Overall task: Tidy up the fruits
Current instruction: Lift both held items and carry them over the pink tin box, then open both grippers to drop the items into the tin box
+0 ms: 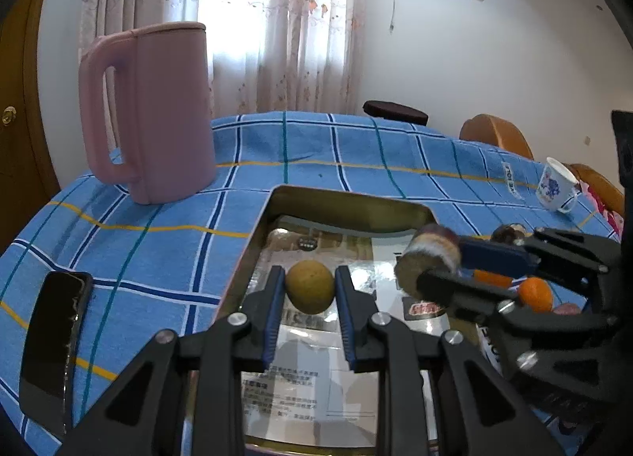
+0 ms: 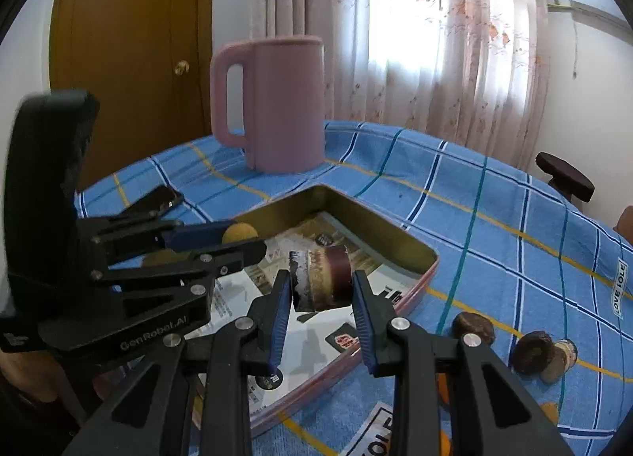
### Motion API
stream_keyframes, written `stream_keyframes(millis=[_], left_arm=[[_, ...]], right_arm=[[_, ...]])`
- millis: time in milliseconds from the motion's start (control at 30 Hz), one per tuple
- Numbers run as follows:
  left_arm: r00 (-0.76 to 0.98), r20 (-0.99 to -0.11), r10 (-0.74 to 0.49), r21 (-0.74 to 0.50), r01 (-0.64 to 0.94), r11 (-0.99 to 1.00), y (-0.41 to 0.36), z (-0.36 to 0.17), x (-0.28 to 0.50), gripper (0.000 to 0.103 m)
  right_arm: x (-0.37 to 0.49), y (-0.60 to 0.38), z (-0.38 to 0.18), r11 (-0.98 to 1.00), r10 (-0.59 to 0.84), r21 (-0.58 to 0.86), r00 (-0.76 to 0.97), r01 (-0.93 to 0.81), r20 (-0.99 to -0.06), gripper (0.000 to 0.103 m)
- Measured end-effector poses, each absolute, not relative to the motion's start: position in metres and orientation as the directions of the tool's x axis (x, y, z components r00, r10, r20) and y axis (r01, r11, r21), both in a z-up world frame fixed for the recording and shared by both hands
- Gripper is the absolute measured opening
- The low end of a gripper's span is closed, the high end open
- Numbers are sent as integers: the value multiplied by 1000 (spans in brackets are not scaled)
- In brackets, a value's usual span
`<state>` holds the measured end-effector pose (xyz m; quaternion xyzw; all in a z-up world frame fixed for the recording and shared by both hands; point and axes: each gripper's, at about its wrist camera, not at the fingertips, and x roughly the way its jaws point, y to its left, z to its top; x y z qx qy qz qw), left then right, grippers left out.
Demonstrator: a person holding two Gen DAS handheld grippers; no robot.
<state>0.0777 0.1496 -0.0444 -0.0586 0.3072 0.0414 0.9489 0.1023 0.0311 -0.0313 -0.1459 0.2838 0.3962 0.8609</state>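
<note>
My left gripper (image 1: 309, 290) is shut on a round yellow-brown fruit (image 1: 309, 292) and holds it over the gold metal tray (image 1: 348, 201). My right gripper (image 2: 321, 290) is shut on a purple, cut-ended fruit piece (image 2: 320, 284), also over the tray (image 2: 419, 258). In the left wrist view the right gripper (image 1: 431, 266) comes in from the right with that piece (image 1: 429, 258). In the right wrist view the left gripper (image 2: 245, 240) reaches in from the left with the yellow fruit (image 2: 239, 233). Dark brown fruits (image 2: 472, 327) (image 2: 532, 351) lie on the cloth right of the tray. An orange fruit (image 1: 535, 294) lies behind the right gripper.
A pink jug (image 1: 154, 112) stands on the blue checked tablecloth (image 1: 158, 250) beyond the tray. A black phone (image 1: 53, 349) lies at the left edge. A white cup with a blue pattern (image 1: 556, 189) lies tipped at the far right. Printed paper lines the tray floor (image 1: 312, 388).
</note>
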Motion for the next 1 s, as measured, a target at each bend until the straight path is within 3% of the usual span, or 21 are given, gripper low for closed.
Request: stream_keyframes(millis=[133,200,333,400,567,700,1000], left_arm=[[801,-597,52,-73,-119,990,149,-45,78,27],[799,-598,65,-62,-128,990,149,-45,78,41],[815,-573,90,-64,-154,986,152,-41,70,56],[820,-564,91,-80,-164,983,154,-40,66,72],[850,-523,55,-109,-130,985,139,-32,48,78],[867,-498,7,-119,-76,990,113,-30,36,91],[852,-518,-82,-77,49,996,47,-35,33,92]], right_arm=[[105,35,-40,638,584,-26,505,-770,-635,32],[107,37,-46,629,579,-12,478,-777,-660,34],[103,32,-44,643,577,-18,500,-765,-647,40],[101,26,-40,647,587,-3,501,-762,-636,48],[86,-19,-26,686,572,-26,561,-728,-598,51],[74,-78,-20,759,522,-22,629,-650,-575,64],[72,-146,-46,835,455,55,630,-548,-629,65]])
